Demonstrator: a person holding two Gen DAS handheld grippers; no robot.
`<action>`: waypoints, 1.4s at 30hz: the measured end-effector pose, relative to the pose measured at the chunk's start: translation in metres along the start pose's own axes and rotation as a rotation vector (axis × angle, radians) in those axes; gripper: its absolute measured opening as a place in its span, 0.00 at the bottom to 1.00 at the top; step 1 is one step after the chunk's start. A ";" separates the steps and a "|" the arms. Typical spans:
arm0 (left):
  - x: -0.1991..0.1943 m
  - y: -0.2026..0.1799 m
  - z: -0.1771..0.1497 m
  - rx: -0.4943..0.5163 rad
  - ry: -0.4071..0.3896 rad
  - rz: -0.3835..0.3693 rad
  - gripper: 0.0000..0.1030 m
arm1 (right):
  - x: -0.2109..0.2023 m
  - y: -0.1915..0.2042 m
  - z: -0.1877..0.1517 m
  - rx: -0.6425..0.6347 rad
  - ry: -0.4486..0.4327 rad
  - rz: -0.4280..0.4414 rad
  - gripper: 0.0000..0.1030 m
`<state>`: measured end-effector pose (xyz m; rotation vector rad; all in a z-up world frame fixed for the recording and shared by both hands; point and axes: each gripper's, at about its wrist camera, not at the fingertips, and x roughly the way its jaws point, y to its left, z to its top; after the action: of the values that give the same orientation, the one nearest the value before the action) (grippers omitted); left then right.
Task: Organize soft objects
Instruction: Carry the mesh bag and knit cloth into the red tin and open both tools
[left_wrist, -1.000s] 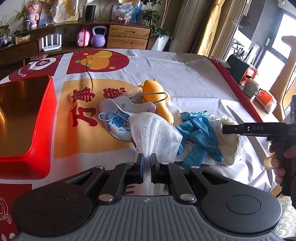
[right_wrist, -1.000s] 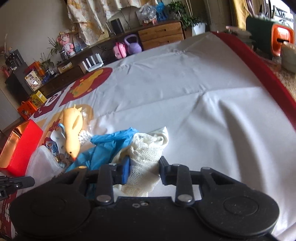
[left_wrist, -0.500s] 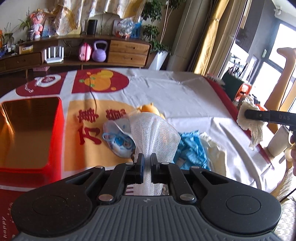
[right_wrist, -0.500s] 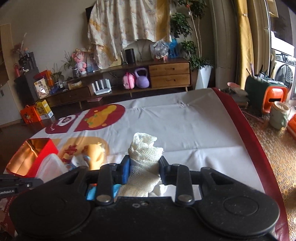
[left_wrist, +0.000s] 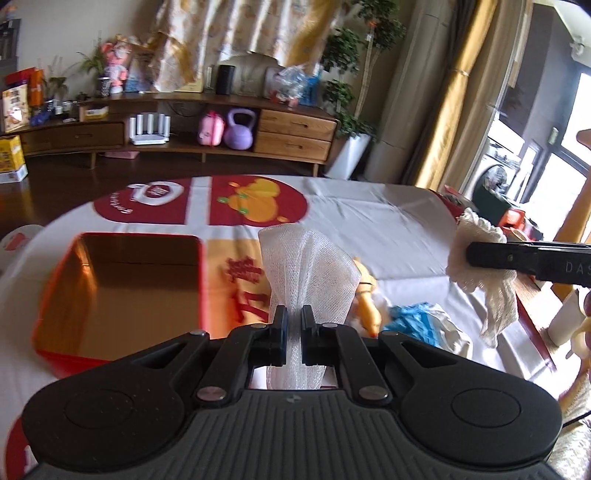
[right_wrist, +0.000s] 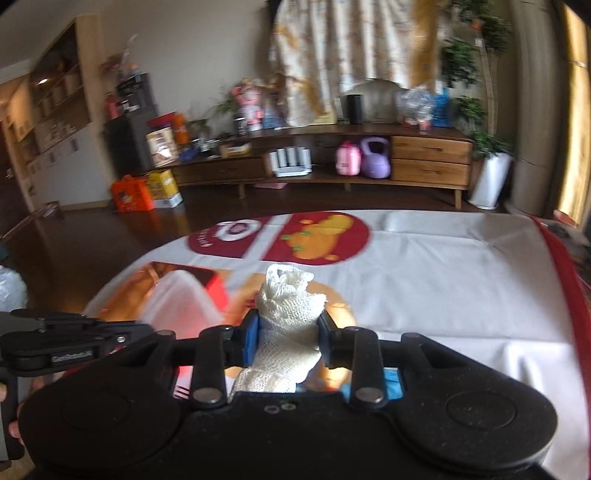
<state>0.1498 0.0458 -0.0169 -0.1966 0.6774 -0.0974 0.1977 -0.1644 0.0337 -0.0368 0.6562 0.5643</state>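
My left gripper (left_wrist: 293, 332) is shut on a white mesh cloth (left_wrist: 308, 273), held up above the table. My right gripper (right_wrist: 287, 341) is shut on a cream knitted cloth (right_wrist: 286, 321); that cream cloth (left_wrist: 480, 273) also hangs at the right of the left wrist view, pinched by the right gripper's black fingers (left_wrist: 517, 254). A red tin box (left_wrist: 122, 291) with a shiny gold inside lies open on the table to the left. On the cloth below lie an orange soft toy (left_wrist: 365, 299) and blue gloves (left_wrist: 413, 321). The left gripper's body (right_wrist: 66, 350) shows at the left of the right wrist view.
The table wears a white cloth (left_wrist: 369, 221) with red and orange prints and a red edge (right_wrist: 565, 280) on the right. Beyond it stand a low wooden sideboard (left_wrist: 184, 133) with a purple kettlebell (left_wrist: 240, 131), potted plants and curtains.
Both grippers have risen off the pile, each carrying its cloth. The cream cloth left the table and now hangs in the air. The red box has come closer to the middle of the left view.
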 end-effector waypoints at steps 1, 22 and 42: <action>-0.003 0.005 0.002 -0.004 -0.002 0.008 0.06 | 0.006 0.008 0.004 -0.011 0.005 0.015 0.31; 0.022 0.134 0.028 -0.079 0.054 0.207 0.06 | 0.128 0.143 0.023 -0.145 0.110 0.162 0.31; 0.123 0.170 0.036 -0.035 0.214 0.287 0.07 | 0.239 0.170 0.003 -0.249 0.247 0.069 0.32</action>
<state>0.2729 0.1988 -0.1009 -0.1212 0.9142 0.1709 0.2685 0.0965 -0.0804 -0.3228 0.8255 0.7123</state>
